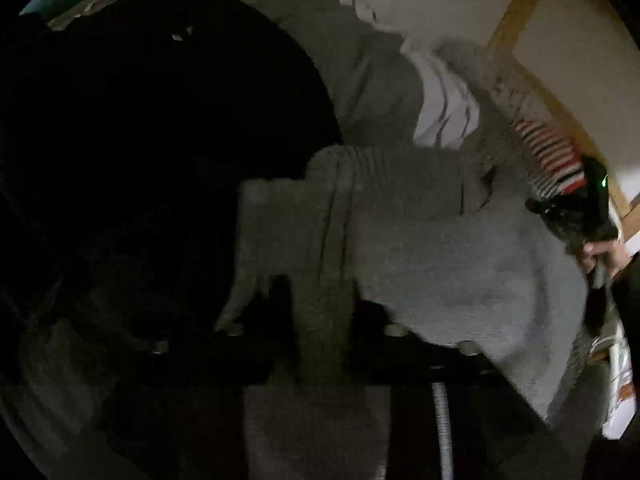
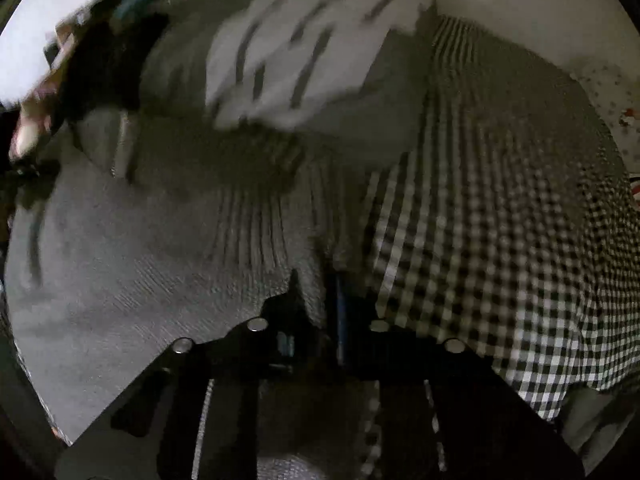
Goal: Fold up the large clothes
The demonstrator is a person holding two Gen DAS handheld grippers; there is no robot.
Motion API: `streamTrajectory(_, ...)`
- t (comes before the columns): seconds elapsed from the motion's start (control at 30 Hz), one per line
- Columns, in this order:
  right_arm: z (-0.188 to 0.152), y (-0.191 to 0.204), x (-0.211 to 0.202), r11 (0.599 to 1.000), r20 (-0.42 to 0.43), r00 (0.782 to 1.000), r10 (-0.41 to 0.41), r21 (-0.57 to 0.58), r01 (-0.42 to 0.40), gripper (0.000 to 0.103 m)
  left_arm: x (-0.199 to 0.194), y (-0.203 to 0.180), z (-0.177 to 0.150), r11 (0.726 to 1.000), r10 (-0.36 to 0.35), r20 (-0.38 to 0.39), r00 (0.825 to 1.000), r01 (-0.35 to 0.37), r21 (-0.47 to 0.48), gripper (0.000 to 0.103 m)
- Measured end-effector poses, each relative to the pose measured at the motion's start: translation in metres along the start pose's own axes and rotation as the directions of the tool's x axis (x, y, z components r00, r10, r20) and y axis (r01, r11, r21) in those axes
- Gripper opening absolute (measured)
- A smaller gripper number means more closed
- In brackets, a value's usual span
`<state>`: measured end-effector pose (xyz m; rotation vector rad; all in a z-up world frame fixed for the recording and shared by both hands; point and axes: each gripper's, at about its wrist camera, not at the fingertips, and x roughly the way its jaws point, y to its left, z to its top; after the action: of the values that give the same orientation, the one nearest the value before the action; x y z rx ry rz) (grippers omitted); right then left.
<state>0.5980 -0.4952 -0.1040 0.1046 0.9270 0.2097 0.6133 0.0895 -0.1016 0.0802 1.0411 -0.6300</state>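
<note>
While both clamp it, left gripper [image 1: 320, 300], right gripper [image 2: 320, 288], grey sweater [image 1: 440, 248].

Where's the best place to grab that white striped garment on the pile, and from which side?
Take the white striped garment by its near bunched edge, coming from the grey sweater side. That edge seems to lie on top, overhanging the clothes beneath; blur hides finer folds.
</note>
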Motion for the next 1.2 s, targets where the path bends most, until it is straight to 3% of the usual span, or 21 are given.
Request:
streamTrajectory(0.07,0.002,-0.01,-0.021,0.996,0.127,0.99,0.054,0.062,-0.063,0.013,-0.006,-0.003,-0.001,1.0,0.005,0.03,1.0,-0.005,0.002,0.017)
streamTrajectory(0.2,0.003,-0.027,-0.035,0.988,0.215,0.976,0.032,0.144,-0.064,0.013,-0.035,0.006,0.001,0.994,-0.049,0.169,0.984,0.065,-0.092,0.017)
streamTrajectory(0.27,0.004,-0.041,-0.026,0.978,0.189,0.982,0.009,0.204,-0.048,0.013,-0.038,0.018,0.005,0.983,-0.042,0.207,0.977,0.078,-0.164,0.017)
streamTrajectory(0.33,0.003,-0.05,-0.008,0.969,0.131,0.991,-0.027,0.249,-0.007,0.013,-0.026,0.026,0.008,0.982,0.013,0.18,0.984,0.021,-0.187,0.017)
streamTrajectory(0.37,0.002,-0.056,0.004,0.963,0.091,0.992,-0.082,0.264,0.056,0.012,-0.019,0.028,0.009,0.982,0.035,0.161,0.986,-0.004,-0.188,0.017)
streamTrajectory(0.4,0.002,-0.061,0.014,0.951,0.053,0.986,-0.158,0.278,0.137,0.001,-0.012,0.028,0.011,0.981,0.062,0.15,0.987,-0.033,-0.19,0.017)
streamTrajectory(0.43,0.0,-0.073,0.026,0.931,0.005,0.981,-0.195,0.315,0.184,0.001,-0.003,0.029,0.013,0.979,0.105,0.13,0.986,-0.08,-0.186,0.019)
streamTrajectory(0.5,-0.005,-0.09,0.038,0.908,-0.036,0.985,-0.17,0.382,0.171,0.001,0.009,0.033,0.014,0.973,0.153,0.078,0.985,-0.136,-0.187,0.038)
streamTrajectory(0.63,-0.007,-0.081,0.025,0.941,0.021,0.996,-0.091,0.329,0.079,0.005,0.01,0.035,0.014,0.973,0.161,0.078,0.984,-0.145,-0.178,0.048)
streamTrajectory(0.67,-0.006,-0.077,0.019,0.949,0.023,0.997,-0.077,0.308,0.067,0.018,0.004,0.033,0.014,0.974,0.165,0.094,0.982,-0.147,-0.171,0.054)
streamTrajectory(0.7,-0.006,-0.073,0.012,0.954,0.023,0.997,-0.079,0.291,0.069,0.048,-0.004,0.03,0.013,0.975,0.173,0.116,0.978,-0.153,-0.162,0.066)
streamTrajectory(0.77,-0.005,-0.059,-0.009,0.97,0.05,0.995,-0.086,0.23,0.072,0.087,-0.026,0.02,0.014,0.978,0.184,0.18,0.966,-0.161,-0.136,0.071)
streamTrajectory(0.83,-0.005,-0.03,-0.032,0.988,0.065,0.993,-0.094,0.126,0.086,0.089,-0.045,0.007,0.015,0.98,0.185,0.233,0.955,-0.163,-0.112,0.091)
streamTrajectory(0.9,-0.011,0.005,-0.043,0.995,0.03,0.995,-0.097,0.033,0.096,0.092,-0.065,-0.017,0.005,0.988,0.152,0.267,0.952,-0.138,-0.071,0.091)
streamTrajectory(1.0,-0.031,0.063,-0.046,0.987,-0.03,0.99,-0.135,-0.091,0.132,0.092,-0.056,-0.067,-0.023,0.992,0.121,0.222,0.968,-0.125,0.008,0.092)
streamTrajectory(1.1,-0.055,0.11,-0.033,0.978,-0.104,0.985,-0.141,-0.171,0.122,0.092,-0.027,-0.101,-0.062,0.976,0.2,0.111,0.974,-0.208,0.066,0.093)
streamTrajectory(1.13,-0.063,0.122,-0.021,0.966,-0.137,0.973,-0.186,-0.209,0.155,0.092,-0.011,-0.108,-0.073,0.962,0.251,0.066,0.966,-0.256,0.091,0.093)
streamTrajectory(1.2,-0.081,0.127,0.002,0.935,-0.179,0.941,-0.286,-0.266,0.234,0.092,0.01,-0.111,-0.086,0.922,0.361,0.04,0.932,-0.363,0.137,0.093)
